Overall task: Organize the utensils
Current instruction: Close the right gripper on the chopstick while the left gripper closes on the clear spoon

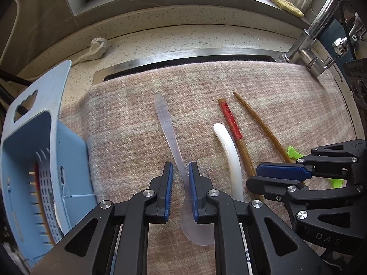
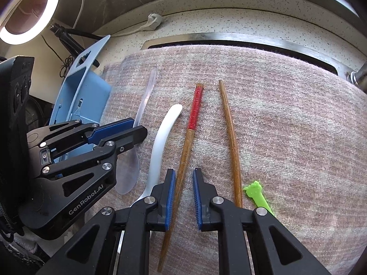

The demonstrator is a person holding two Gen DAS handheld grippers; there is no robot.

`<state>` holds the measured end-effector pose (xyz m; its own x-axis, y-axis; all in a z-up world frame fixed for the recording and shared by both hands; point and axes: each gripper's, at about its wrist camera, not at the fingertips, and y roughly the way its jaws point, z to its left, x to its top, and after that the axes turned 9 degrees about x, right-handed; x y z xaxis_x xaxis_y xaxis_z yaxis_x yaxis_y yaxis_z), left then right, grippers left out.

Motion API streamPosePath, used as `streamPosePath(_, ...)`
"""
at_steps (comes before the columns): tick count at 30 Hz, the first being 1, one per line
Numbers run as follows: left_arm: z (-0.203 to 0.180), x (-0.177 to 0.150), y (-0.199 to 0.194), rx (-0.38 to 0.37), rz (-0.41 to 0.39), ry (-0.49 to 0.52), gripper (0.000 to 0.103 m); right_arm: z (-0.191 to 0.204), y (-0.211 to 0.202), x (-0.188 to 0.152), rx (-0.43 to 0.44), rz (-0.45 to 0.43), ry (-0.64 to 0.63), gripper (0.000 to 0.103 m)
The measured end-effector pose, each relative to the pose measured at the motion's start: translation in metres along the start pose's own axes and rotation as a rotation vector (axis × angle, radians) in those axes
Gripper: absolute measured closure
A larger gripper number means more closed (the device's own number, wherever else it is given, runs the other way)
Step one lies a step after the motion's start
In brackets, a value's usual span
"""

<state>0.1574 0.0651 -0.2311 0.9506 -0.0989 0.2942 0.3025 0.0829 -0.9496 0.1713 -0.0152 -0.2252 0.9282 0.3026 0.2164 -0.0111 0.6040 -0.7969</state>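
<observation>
Grippers both tilt steeply down over the cloth (image 1: 128,119). Left gripper (image 1: 181,171): jaws grasping the clear spoon (image 1: 168,130). Right gripper (image 2: 184,178): jaws astride the red-banded chopstick (image 2: 195,110); grip uncertain.

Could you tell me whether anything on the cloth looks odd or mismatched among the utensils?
The two chopsticks do not match: one has a red-wrapped top, the other is plain brown and bowed. They lie apart rather than paired. A small green pick lies off to the right of them.
</observation>
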Motion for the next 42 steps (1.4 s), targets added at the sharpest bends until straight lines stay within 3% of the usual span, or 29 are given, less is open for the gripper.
streamPosePath(15,0.001,0.0,0.002,-0.005,-0.008,0.016,0.09,-0.001,-0.001,0.001,-0.003,-0.012,0.007,0.088)
streamPosePath(23,0.003,-0.001,0.002,-0.028,-0.017,0.015,0.093,0.013,0.005,0.0,-0.071,-0.012,-0.087,0.09)
streamPosePath(27,0.014,-0.002,0.003,-0.069,-0.007,-0.027,0.097,0.005,0.001,0.0,-0.038,-0.018,-0.044,0.094)
streamPosePath(33,0.008,-0.009,-0.001,-0.047,-0.004,0.01,0.098,-0.004,-0.003,-0.003,0.006,-0.042,0.014,0.095)
streamPosePath(42,0.016,-0.018,-0.01,-0.099,-0.023,-0.054,0.098,-0.022,-0.017,-0.012,0.101,-0.085,0.114,0.097)
